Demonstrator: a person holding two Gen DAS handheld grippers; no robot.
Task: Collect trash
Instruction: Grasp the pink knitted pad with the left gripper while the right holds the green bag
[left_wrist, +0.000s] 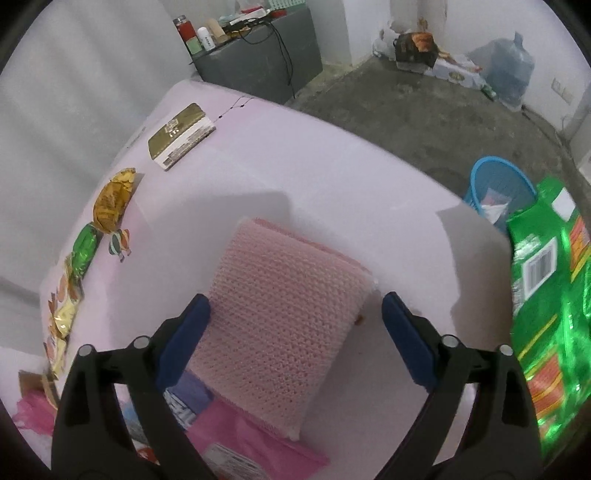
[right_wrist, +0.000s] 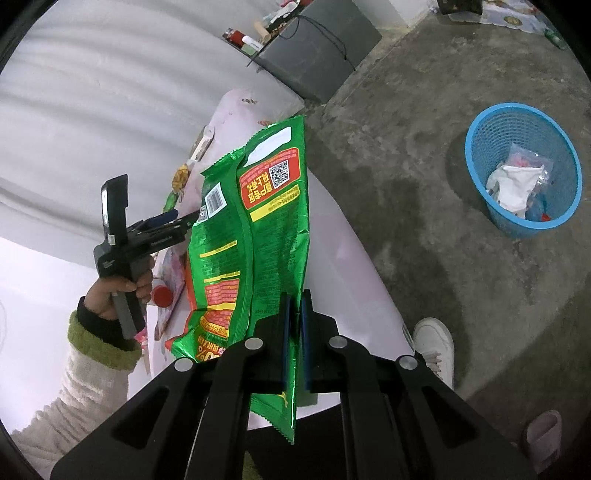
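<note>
Already the bin (right_wrist: 522, 170), on the floor off the table's (left_wrist: 332, 166) far corner, holds a few wrappers. Clamped shut, the right gripper (right_wrist: 295, 339) holds a green bag (right_wrist: 255, 229) above the table's edge nearest the bin. Jaws wide and holding nothing, the left gripper (left_wrist: 295, 332) straddles a pink sponge (left_wrist: 280, 317) on the table. Wrappers (left_wrist: 107, 206) and a box (left_wrist: 181, 134) remain along the table's far side (so much is left, I judge). Bare floor lies between table and bin.
</note>
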